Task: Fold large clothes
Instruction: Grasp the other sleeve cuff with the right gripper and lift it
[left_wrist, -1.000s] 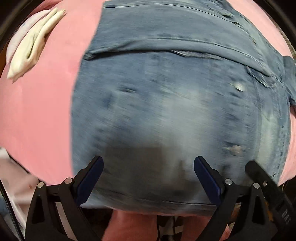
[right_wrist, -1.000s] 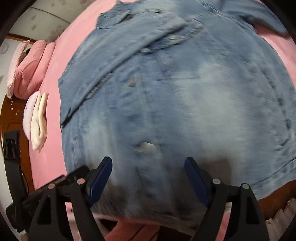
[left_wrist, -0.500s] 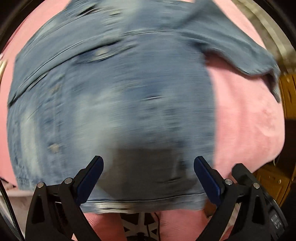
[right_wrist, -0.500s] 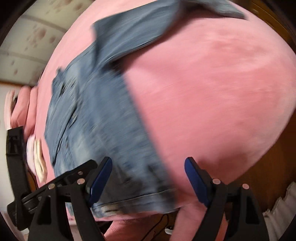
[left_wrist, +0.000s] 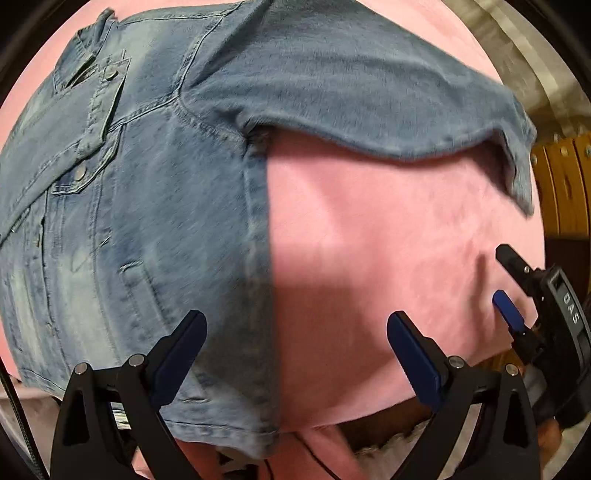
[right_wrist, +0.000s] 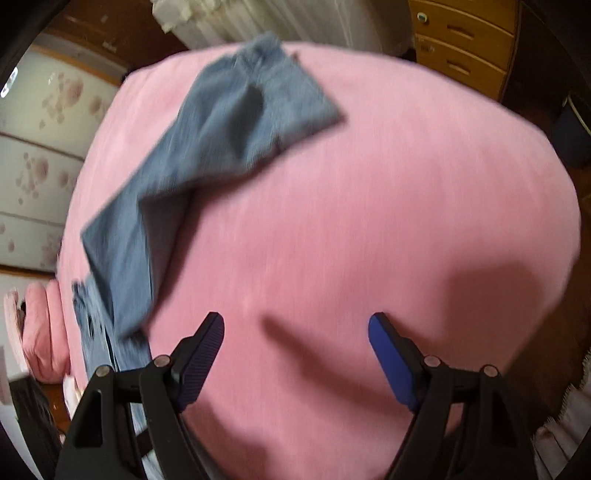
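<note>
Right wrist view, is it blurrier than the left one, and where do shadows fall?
Right wrist view: yes, motion blur smears the blue denim jacket's sleeve and pink bedspread, with tong shadows ahead of the open right tongs. Left wrist view: sharper seams and snaps, mild blur, a blocky shadow before the open left tongs; both bulge, fisheye.

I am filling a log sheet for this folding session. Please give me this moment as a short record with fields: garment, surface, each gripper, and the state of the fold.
garment: denim jacket, spread flat, one sleeve stretched out sideways
surface: pink bed cover
left gripper: jaws open, empty, above the jacket's side seam and the bare cover
right gripper: jaws open, empty, above the bare cover, beside the sleeve
other things: wooden drawers behind the bed
fold state: no fold visible yet
</note>
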